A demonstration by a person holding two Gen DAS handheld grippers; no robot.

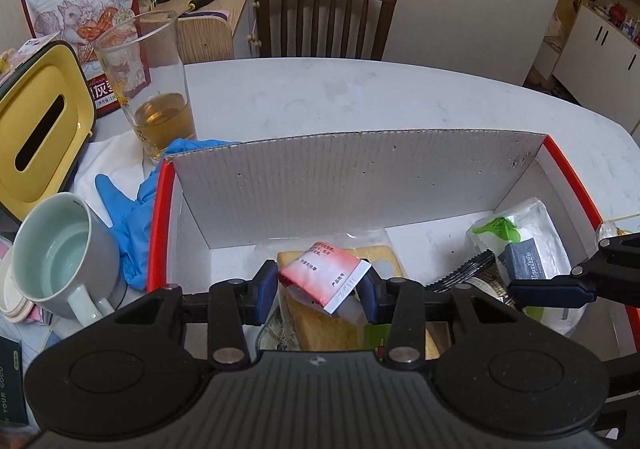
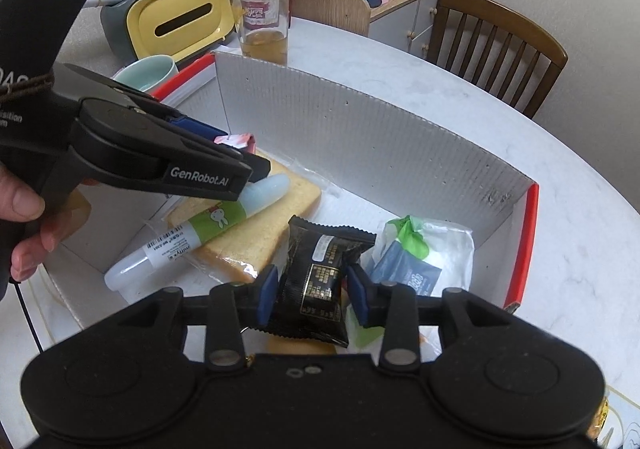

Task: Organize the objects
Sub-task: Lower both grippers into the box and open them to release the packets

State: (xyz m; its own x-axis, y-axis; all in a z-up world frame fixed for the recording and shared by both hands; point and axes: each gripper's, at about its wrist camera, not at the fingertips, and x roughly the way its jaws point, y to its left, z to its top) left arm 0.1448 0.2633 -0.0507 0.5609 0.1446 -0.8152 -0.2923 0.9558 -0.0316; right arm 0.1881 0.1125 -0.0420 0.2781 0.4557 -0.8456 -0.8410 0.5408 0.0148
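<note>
A white cardboard box (image 1: 360, 177) with red rims stands on the table; it also shows in the right wrist view (image 2: 360, 137). My left gripper (image 1: 318, 289) is shut on a pink-and-white sachet (image 1: 320, 277) held over the box; the sachet also shows in the right wrist view (image 2: 236, 141). My right gripper (image 2: 312, 295) is shut on a black snack packet (image 2: 316, 281) inside the box. Under them lie a wrapped bread slice (image 2: 248, 225), a glue stick (image 2: 200, 233) and a clear bag with a grey card (image 2: 416, 261).
A glass of tea (image 1: 156, 89), a pale mug (image 1: 60, 253), a yellow tissue box (image 1: 36, 133) and blue gloves (image 1: 132, 209) sit left of the box. A snack bag (image 1: 84, 9) stands behind. A wooden chair (image 1: 326, 21) is beyond the table.
</note>
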